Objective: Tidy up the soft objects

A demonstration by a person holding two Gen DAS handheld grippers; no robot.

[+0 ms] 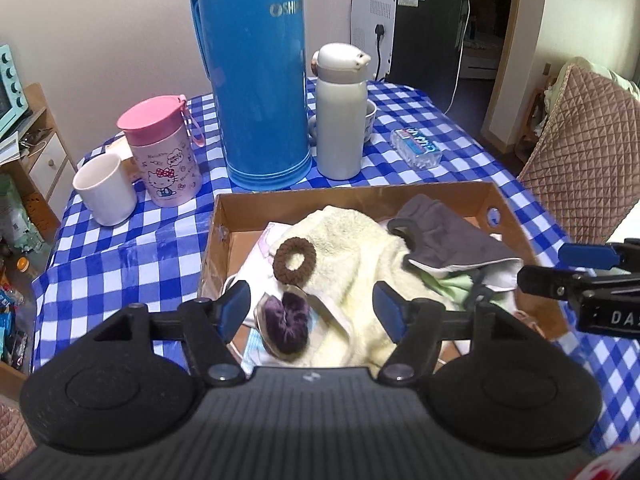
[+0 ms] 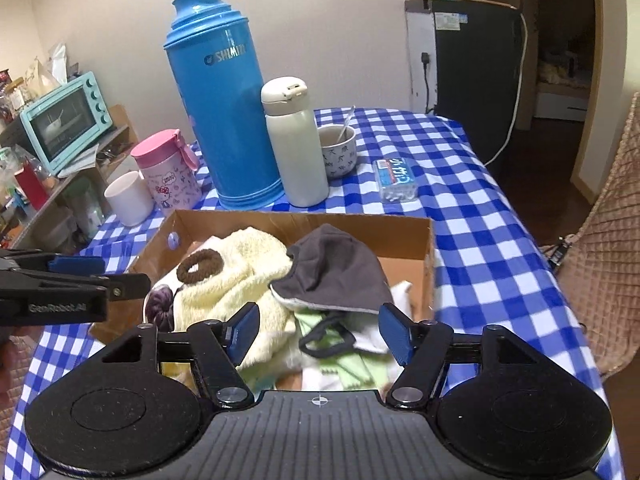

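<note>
Hovering over the near edge of the cardboard box, the left tool has its blue pads spread wide with nothing between them. Inside the box, left to right: a purple scrunchie at the near-left corner, a brown hair tie lying flat on the pale yellow towel, then a grey face mask draped at the right, its long axis running toward the box's far-right corner. The right tool hangs over the box's near-right part, equally wide and holding nothing. Its view alone shows a green cloth and the mask's dark ear loop just below the mask; the left view alone shows the scrunchie whole. Behind the box on the checked worktop stand a white mug, a pink Hello Kitty cup, a tall blue thermos, a white bottle, a patterned cup and a cotton-swab box.
</note>
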